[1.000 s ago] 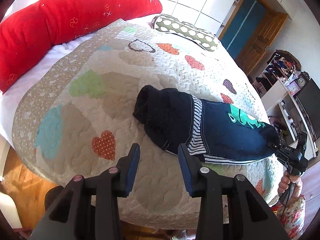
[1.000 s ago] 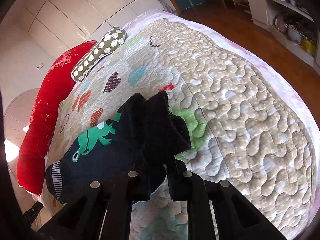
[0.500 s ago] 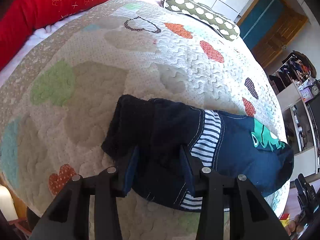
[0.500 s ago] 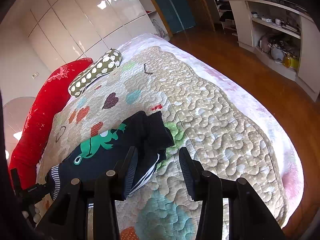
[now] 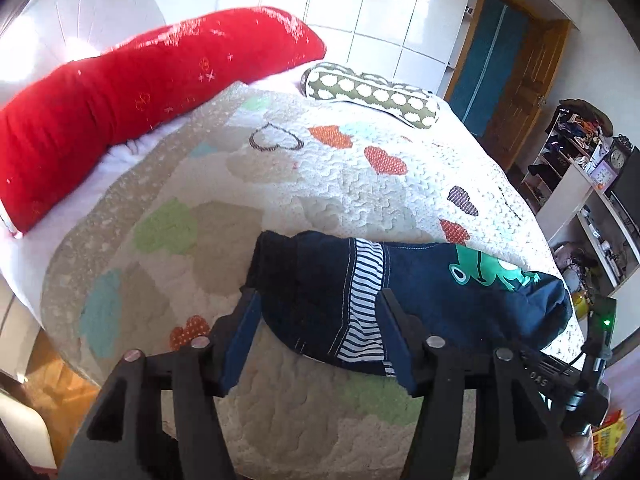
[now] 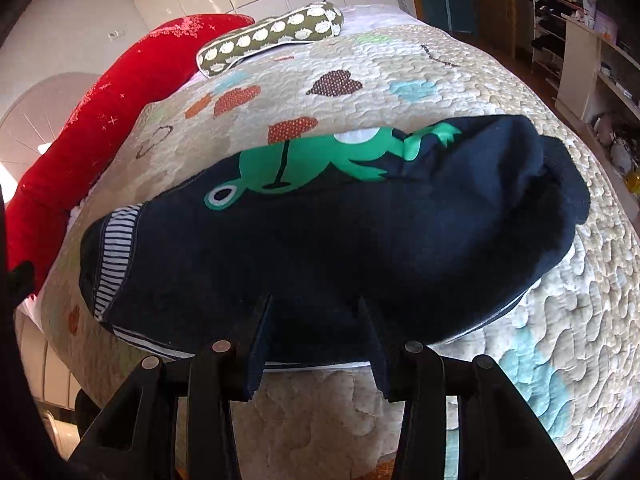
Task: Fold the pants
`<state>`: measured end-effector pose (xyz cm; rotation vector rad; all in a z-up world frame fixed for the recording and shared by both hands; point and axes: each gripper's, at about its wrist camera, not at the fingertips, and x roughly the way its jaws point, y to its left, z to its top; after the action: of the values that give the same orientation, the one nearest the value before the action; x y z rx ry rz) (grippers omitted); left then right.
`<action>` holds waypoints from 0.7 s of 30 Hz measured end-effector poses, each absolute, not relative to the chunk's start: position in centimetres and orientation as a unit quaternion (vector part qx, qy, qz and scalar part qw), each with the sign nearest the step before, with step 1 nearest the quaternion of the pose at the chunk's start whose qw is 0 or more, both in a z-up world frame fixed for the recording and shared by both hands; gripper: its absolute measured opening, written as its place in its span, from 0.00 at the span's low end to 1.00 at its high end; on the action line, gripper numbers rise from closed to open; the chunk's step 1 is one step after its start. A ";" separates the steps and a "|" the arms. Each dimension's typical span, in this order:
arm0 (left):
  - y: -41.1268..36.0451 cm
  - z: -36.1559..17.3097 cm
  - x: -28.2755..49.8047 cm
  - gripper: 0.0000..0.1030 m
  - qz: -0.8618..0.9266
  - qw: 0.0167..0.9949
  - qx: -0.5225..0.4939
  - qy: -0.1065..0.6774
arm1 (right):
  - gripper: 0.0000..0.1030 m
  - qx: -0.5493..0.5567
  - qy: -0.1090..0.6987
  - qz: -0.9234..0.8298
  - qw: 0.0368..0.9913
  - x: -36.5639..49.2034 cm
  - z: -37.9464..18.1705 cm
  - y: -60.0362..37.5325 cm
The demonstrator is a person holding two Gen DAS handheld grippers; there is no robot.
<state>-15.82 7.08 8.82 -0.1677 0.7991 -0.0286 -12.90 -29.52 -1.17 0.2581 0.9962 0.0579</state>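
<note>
Small dark navy pants with a striped band and a green frog print lie folded lengthwise on the quilted bedspread. My left gripper is open, its blue pads straddling the near edge of the pants at the striped end. My right gripper is open too, at the near edge of the pants around their middle, holding nothing. The right gripper also shows in the left wrist view at the lower right.
A long red pillow and a green dotted bolster lie at the head of the bed. White shelves with clutter and a wooden door stand to the right. The bed edge and wooden floor are at lower left.
Both grippers have moved. The left has pulled back a little and opened wider. The right, which let go of the leg ends, has come in close to the pants' near edge.
</note>
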 end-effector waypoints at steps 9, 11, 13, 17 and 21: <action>5.8 10.0 -17.2 0.77 -0.005 0.935 -0.034 0.354 | 0.53 0.113 0.472 0.025 0.874 -14.2 -1.3 -29.3; 5.5 9.7 -17.2 0.77 -0.007 0.933 -0.028 0.360 | 0.53 0.122 0.472 0.026 0.873 -14.4 -1.4 -29.6; 5.3 9.4 -17.3 0.77 -0.006 0.931 -0.024 0.363 | 0.53 0.128 0.470 0.027 0.873 -14.6 -1.5 -29.8; 5.0 9.2 -17.3 0.77 -0.002 0.929 -0.018 0.369 | 0.53 0.132 0.467 0.027 0.874 -15.4 -1.5 -30.5; 4.5 9.0 -17.4 0.77 -0.002 0.927 -0.008 0.374 | 0.53 0.141 0.463 0.033 0.875 -16.3 -1.5 -30.7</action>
<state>-17.39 4.45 9.03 -0.0171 0.7674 -0.0033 -16.35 -30.65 -1.52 0.2935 0.9668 0.0684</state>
